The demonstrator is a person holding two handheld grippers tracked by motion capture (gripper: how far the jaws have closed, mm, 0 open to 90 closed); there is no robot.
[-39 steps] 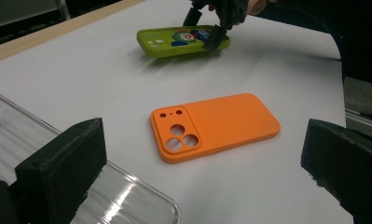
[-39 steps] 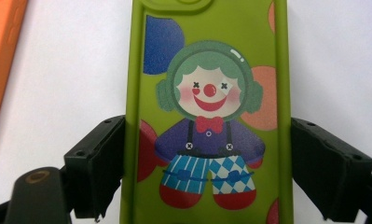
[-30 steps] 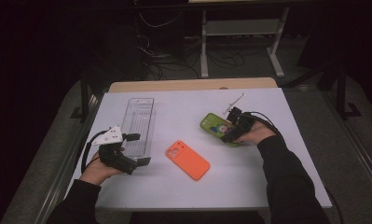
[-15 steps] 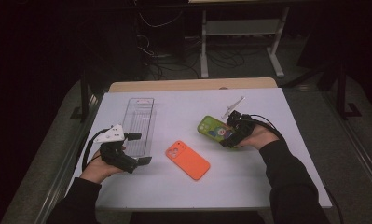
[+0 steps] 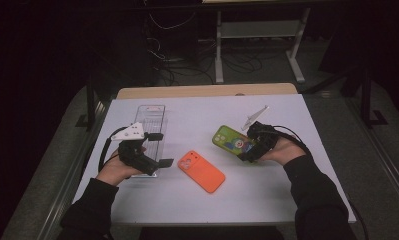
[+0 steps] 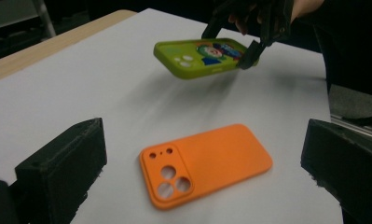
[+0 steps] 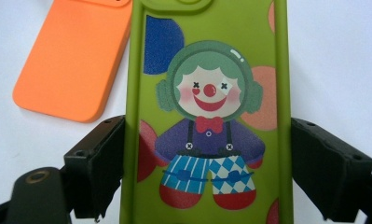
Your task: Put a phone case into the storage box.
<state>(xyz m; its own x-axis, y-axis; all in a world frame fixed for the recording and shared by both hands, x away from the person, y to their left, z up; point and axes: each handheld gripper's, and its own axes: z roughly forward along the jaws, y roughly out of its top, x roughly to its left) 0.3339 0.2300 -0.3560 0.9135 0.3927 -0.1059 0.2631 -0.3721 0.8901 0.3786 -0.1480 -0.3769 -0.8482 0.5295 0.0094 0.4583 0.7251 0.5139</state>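
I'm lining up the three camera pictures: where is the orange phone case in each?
High view: orange phone case at table centre, between the hands.
Left gripper view: low centre, between the black jaws.
Right gripper view: top left corner.
Shared landmark: the green clown case, beside it.

Green case [image 5: 230, 140] now higher, leftward

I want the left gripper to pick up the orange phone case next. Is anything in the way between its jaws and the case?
Nothing visible. The left gripper stands open, with only bare white table between it and the orange phone case. The green clown case is off the table, held in the right gripper.
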